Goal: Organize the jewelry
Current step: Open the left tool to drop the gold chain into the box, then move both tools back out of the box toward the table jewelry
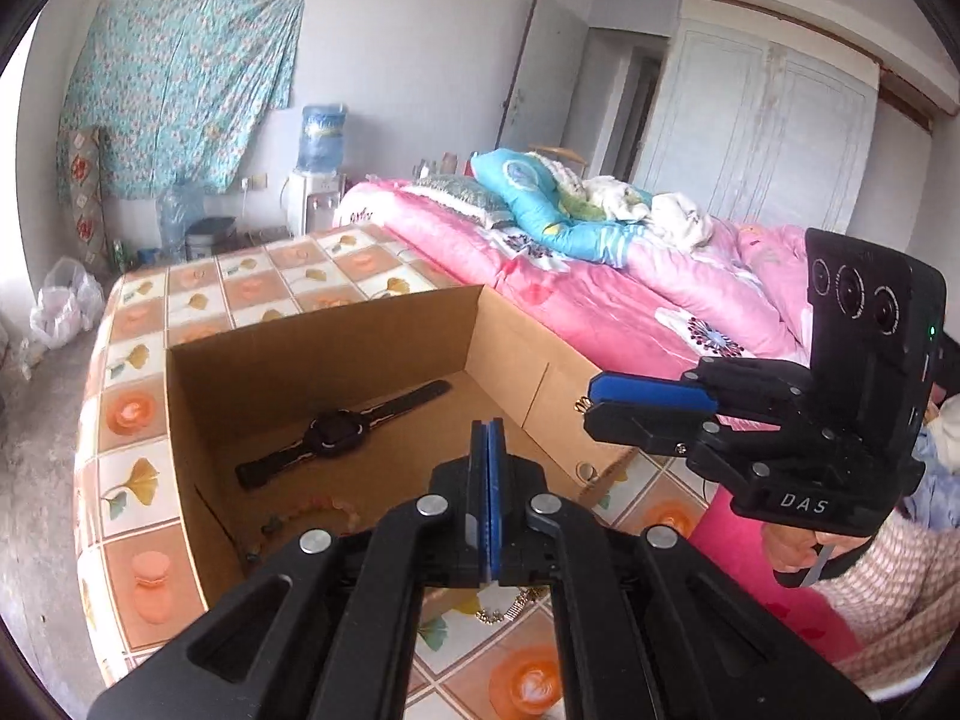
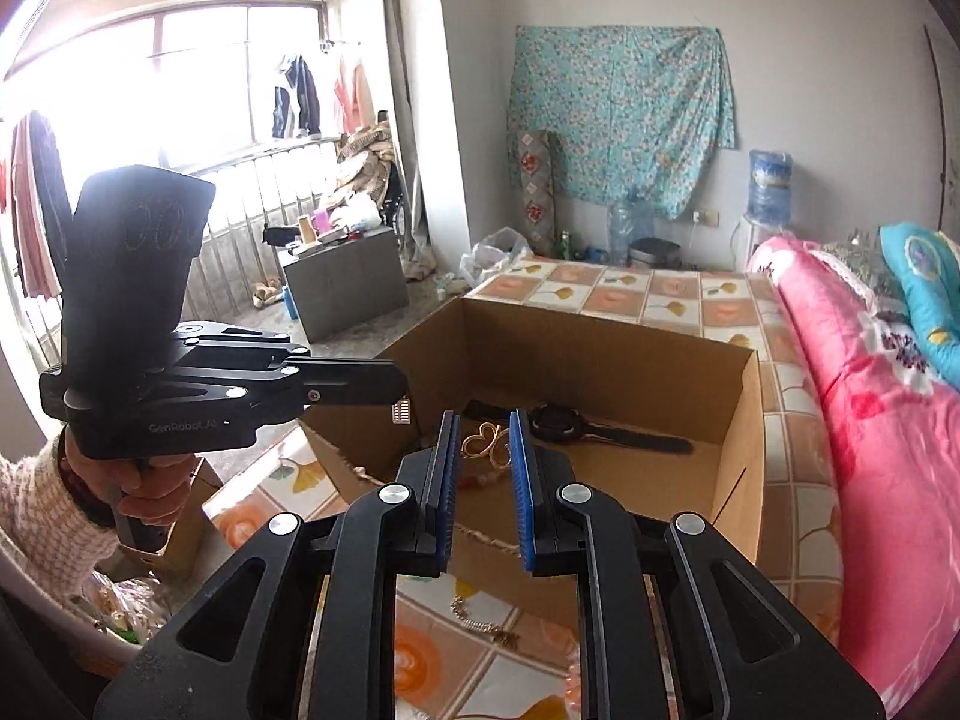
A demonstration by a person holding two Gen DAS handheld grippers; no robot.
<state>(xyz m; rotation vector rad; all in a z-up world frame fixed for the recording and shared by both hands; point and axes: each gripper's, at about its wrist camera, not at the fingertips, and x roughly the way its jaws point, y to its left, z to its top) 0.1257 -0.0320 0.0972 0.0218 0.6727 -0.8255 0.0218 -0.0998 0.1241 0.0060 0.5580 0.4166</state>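
An open cardboard box [image 1: 312, 324] [image 2: 600, 324] stands on the tiled tablecloth. Inside it lie a black watch [image 1: 336, 432] [image 2: 558, 420] and a pale bead bracelet [image 1: 312, 516]. My right gripper [image 2: 485, 420] [image 1: 591, 402] hovers over the box's near edge, shut on a small gold looped ornament [image 2: 486, 447] whose tip shows at the fingertips [image 1: 581, 403]. My left gripper [image 1: 487, 426] [image 2: 399, 384] is shut with nothing in it, above the box's near side. A gold chain [image 1: 510, 606] [image 2: 480, 621] lies on the cloth in front of the box.
A bed with a pink quilt [image 1: 600, 300] [image 2: 870, 420] runs along the table's right side. A small ring [image 1: 585, 471] lies on the cloth by the box's corner. Bare floor [image 1: 36, 450] drops away to the left. A person's hand [image 2: 144, 480] holds the left tool.
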